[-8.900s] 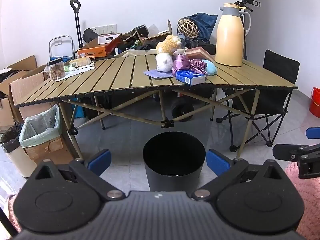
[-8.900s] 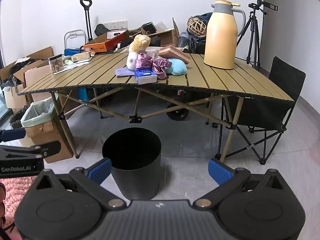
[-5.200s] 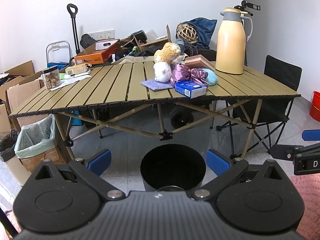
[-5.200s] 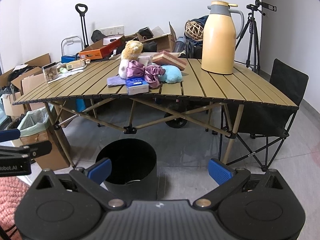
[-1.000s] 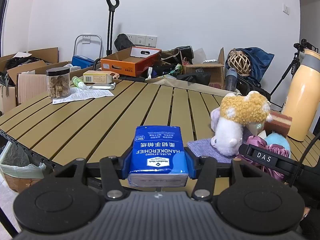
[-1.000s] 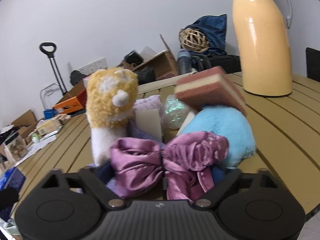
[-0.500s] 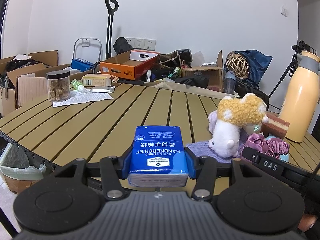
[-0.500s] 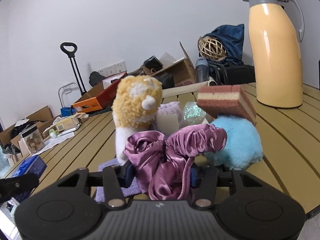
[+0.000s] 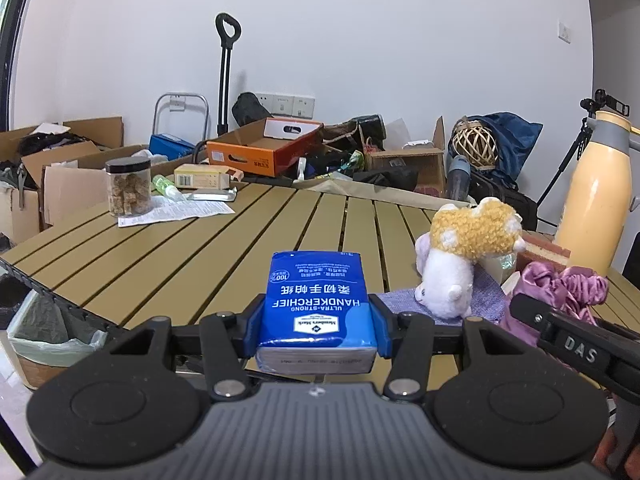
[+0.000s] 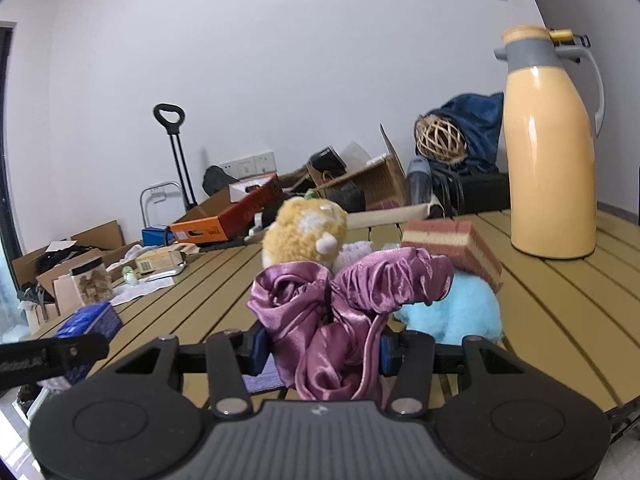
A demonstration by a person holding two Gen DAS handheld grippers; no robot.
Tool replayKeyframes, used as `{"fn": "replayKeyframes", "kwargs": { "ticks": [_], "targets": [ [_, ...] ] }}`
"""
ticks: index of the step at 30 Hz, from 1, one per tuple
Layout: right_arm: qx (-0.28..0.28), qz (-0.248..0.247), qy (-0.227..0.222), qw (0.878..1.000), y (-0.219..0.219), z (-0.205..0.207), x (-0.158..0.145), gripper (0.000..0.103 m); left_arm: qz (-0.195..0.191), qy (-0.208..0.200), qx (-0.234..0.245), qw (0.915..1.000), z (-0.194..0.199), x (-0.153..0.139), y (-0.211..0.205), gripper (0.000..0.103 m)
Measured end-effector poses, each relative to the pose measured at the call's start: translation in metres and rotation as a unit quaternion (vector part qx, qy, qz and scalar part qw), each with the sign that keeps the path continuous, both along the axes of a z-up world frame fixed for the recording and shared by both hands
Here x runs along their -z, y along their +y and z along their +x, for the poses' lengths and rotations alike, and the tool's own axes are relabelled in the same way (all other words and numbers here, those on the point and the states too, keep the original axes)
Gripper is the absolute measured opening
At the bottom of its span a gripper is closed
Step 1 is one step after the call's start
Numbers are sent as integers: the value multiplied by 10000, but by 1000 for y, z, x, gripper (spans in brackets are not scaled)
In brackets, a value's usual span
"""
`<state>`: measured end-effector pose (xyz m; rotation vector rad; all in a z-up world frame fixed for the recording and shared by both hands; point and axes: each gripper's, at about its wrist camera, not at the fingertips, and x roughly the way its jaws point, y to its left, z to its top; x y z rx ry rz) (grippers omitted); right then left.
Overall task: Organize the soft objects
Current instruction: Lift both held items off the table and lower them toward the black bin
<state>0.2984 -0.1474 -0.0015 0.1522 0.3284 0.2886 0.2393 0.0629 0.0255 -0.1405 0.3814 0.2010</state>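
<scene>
My left gripper [image 9: 316, 330] is shut on a blue tissue pack [image 9: 316, 304], held just above the near edge of the slatted table [image 9: 200, 248]. In the right wrist view my right gripper [image 10: 320, 350] is shut on a purple satin cloth [image 10: 344, 292], lifted slightly off the table. Behind the cloth are a yellow-and-white plush toy [image 10: 306, 236], a light blue plush [image 10: 452, 312] and a pink layered sponge [image 10: 448, 244]. The plush toy [image 9: 460, 256] lies on a lavender cloth [image 9: 484, 292] to the right of the tissue pack. The purple cloth [image 9: 556, 284] and right gripper show at the far right.
A tall yellow thermos [image 10: 552, 152] stands on the table's right side. A jar [image 9: 128, 186], papers and a small box sit at the table's far left. Cardboard boxes, an orange box [image 9: 260, 148] and a trolley handle crowd the wall behind. A lined bin [image 9: 36, 332] stands below left.
My right gripper closed on the purple satin cloth and lifted it back from the pile. The left gripper kept hold of the tissue pack and barely moved.
</scene>
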Motion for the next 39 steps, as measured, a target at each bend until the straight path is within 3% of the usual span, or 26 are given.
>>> {"fn": "replayKeyframes", "kwargs": {
  "ticks": [20,39],
  "targets": [
    [-307,-208,107,9993,-18,-76,11,48,86,-28,41,10000,-51,8,-11,53],
    [-511,-597,954,9923,-30,-117,58,48,446,607,237,9969,-87,54,-16,53]
  ]
}}
